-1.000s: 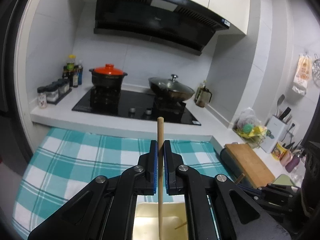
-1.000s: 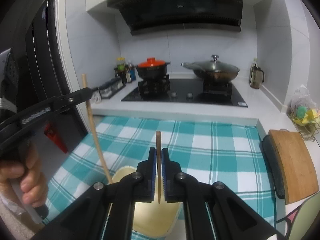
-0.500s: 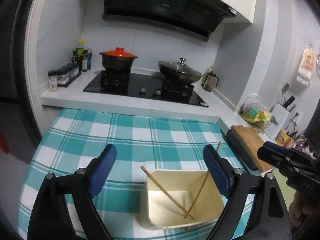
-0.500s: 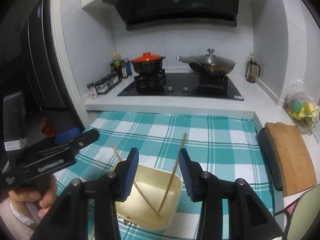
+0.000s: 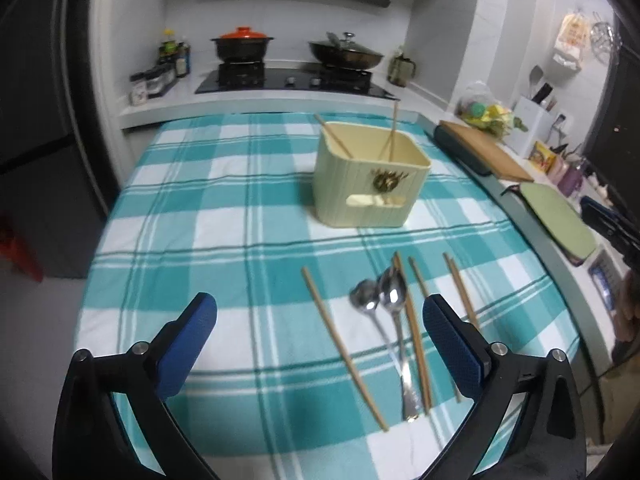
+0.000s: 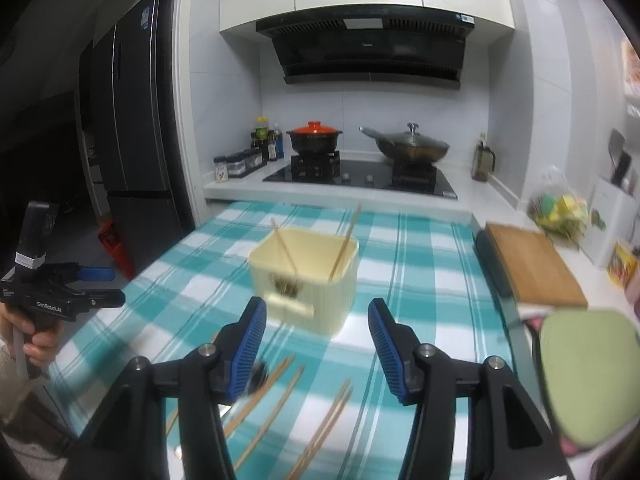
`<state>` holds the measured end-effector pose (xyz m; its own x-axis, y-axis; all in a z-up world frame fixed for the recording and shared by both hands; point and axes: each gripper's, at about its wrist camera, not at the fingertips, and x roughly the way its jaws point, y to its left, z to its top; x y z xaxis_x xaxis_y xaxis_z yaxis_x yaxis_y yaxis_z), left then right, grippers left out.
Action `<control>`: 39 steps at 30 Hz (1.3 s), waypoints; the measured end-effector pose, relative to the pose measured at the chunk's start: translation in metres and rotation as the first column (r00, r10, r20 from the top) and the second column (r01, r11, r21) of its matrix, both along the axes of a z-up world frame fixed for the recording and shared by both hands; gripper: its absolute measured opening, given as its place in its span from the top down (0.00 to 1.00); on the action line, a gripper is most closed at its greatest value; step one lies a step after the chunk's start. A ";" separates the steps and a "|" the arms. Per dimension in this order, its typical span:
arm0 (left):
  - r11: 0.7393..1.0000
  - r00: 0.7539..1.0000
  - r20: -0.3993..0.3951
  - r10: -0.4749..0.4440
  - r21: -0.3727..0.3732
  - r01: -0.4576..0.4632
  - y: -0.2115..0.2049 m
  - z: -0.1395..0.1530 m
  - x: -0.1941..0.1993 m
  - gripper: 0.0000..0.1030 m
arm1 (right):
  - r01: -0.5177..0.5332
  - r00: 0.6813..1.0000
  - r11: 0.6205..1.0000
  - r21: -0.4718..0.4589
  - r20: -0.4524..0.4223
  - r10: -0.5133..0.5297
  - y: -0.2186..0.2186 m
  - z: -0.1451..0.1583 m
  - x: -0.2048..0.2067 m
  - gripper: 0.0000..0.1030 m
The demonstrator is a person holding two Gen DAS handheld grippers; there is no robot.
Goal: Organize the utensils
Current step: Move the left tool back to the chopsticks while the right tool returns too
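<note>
Fingers [image 5: 188, 344] of left gripper [image 5: 320, 340] spread wide and empty above loose utensils; right gripper [image 6: 316, 340] likewise spread, holding nothing.

Still on the checked counter [image 5: 200, 200]: several chopsticks [image 5: 340, 340] and two spoons [image 5: 384, 300], lying near the left gripper, well short of the cream bin [image 5: 368, 180], which already holds two sticks leaning inside. Probably light, stiff, thin and apt to roll; steel spoons likely slippery. Best pinched mid-shaft on a stick, or at a spoon's neck.
</note>
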<state>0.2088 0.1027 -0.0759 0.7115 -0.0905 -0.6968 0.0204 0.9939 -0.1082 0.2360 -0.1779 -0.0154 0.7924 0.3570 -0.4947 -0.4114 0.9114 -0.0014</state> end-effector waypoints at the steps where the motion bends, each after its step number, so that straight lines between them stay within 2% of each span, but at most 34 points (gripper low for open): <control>1: 1.000 1.000 0.001 0.007 0.008 -0.007 -0.004 -0.008 -0.013 0.00 | 0.020 1.000 1.000 0.005 -0.003 -0.020 -0.005 -0.011 -0.017 0.48; 2: 1.000 1.000 -0.005 0.008 -0.004 -0.008 -0.008 -0.014 -0.023 0.00 | 0.039 0.999 0.999 0.012 -0.008 -0.039 -0.009 -0.022 -0.031 0.46; 4: 0.997 1.000 -0.016 0.012 -0.071 -0.013 -0.014 -0.027 -0.043 0.00 | 0.079 0.997 0.996 0.048 -0.027 -0.078 -0.017 -0.045 -0.056 0.39; 7: 0.993 0.999 -0.026 0.032 -0.116 -0.035 -0.028 -0.042 -0.057 0.01 | 0.124 0.990 0.989 0.075 -0.076 -0.118 -0.022 -0.080 -0.082 0.38; 10: 0.995 0.999 -0.023 0.030 -0.098 -0.032 -0.042 -0.048 -0.069 0.01 | 0.116 0.986 0.993 0.027 -0.124 -0.112 -0.017 -0.108 -0.098 0.38; 12: 0.997 1.000 -0.008 0.012 -0.080 -0.012 -0.049 -0.047 -0.075 0.01 | 0.114 0.986 0.993 -0.009 -0.121 -0.114 -0.011 -0.117 -0.107 0.38; 16: 0.999 0.999 0.021 0.032 -0.006 -0.032 -0.057 -0.049 -0.081 0.01 | 0.069 0.991 0.997 0.018 -0.120 -0.067 0.002 -0.121 -0.118 0.38; 19: 0.999 0.999 0.009 0.034 0.011 -0.034 -0.057 -0.053 -0.078 0.01 | 0.051 0.995 0.999 -0.002 -0.088 -0.051 0.015 -0.119 -0.120 0.38; 22: 0.998 0.998 0.015 0.064 0.012 -0.065 -0.053 -0.055 -0.076 0.01 | 0.043 0.997 0.999 -0.010 -0.058 -0.043 0.022 -0.116 -0.122 0.38; 28: 0.991 0.991 0.015 0.131 -0.003 -0.131 -0.042 -0.062 -0.076 0.01 | 0.067 0.995 0.997 -0.031 -0.069 -0.069 0.019 -0.124 -0.121 0.38; 39: 0.991 0.990 0.057 0.129 0.011 -0.130 -0.050 -0.042 -0.086 0.01 | 0.107 0.994 0.994 -0.018 -0.020 -0.108 0.005 -0.113 -0.138 0.38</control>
